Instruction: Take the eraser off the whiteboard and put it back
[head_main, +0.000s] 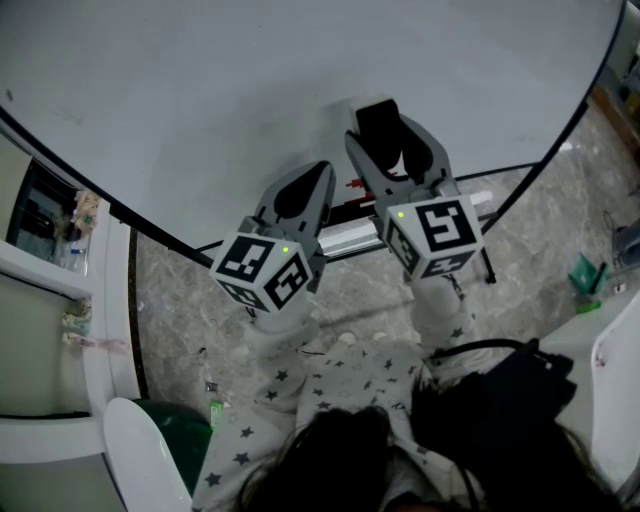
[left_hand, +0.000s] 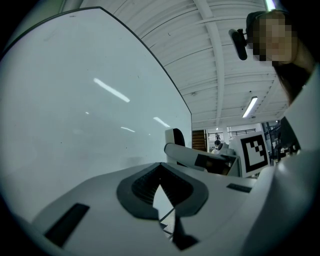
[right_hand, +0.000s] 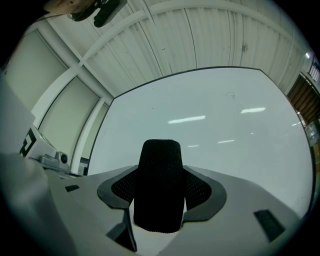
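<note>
The black felt eraser (head_main: 378, 122) stands upright between the jaws of my right gripper (head_main: 392, 138), which is shut on it. It fills the middle of the right gripper view as the eraser (right_hand: 160, 190), right at the whiteboard (right_hand: 225, 130); I cannot tell whether it touches the board. My left gripper (head_main: 322, 172) hangs lower and to the left, shut with nothing in it, tips close to the whiteboard (head_main: 250, 90). From the left gripper view, the eraser (left_hand: 175, 137) shows against the board beyond the left gripper (left_hand: 160, 172).
A silver marker tray (head_main: 345, 237) runs along the board's lower edge under both grippers, with a red marker (head_main: 352, 185) on it. A green bin (head_main: 190, 435) stands on the marble floor at lower left. A white table edge (head_main: 615, 370) is at right.
</note>
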